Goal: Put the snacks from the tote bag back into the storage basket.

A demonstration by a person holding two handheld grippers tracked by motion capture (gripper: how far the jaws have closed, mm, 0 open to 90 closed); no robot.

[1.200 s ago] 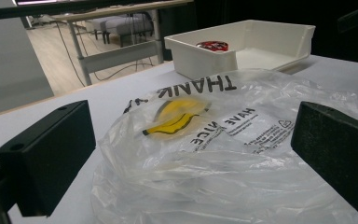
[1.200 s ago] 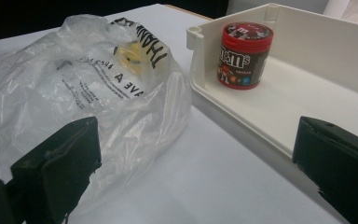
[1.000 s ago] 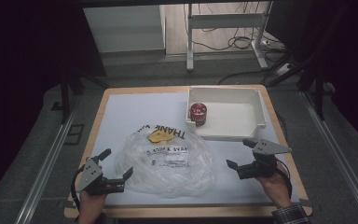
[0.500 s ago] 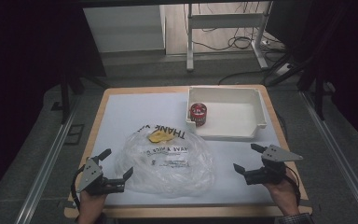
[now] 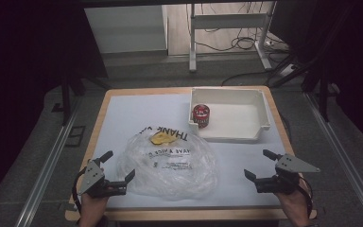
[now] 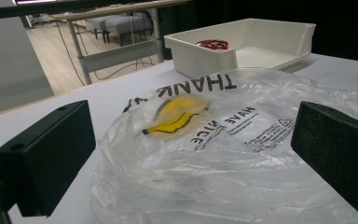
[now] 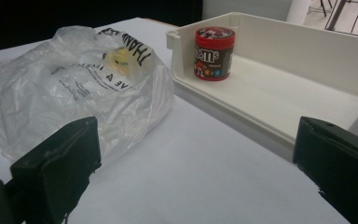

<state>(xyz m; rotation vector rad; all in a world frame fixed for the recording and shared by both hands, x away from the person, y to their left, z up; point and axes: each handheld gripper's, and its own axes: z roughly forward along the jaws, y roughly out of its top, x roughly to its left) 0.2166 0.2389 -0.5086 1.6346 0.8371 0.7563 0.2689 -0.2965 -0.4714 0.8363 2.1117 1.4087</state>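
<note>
A clear plastic bag (image 5: 167,163) with black lettering and a yellow smiley lies crumpled in the middle of the white table top; I also see the bag (image 6: 214,149) close up and the bag (image 7: 74,88) from the other side. A red-lidded candy tub (image 5: 200,116) stands upright in the left end of the white tray (image 5: 257,118); the tub (image 7: 214,52) is plain in the right gripper view. My left gripper (image 5: 118,167) sits open at the bag's left edge, nothing held. My right gripper (image 5: 260,164) is open over bare table, right of the bag and in front of the tray.
The tray (image 7: 279,135) has low walls, and its front wall faces my right gripper. The table's wooden edge (image 5: 99,113) borders the white surface. Beyond the table stand a metal frame (image 5: 227,28) and cables on the floor.
My right gripper has drawn back toward the near right corner of the table, away from the bag. The left gripper and the bag have stayed put.
</note>
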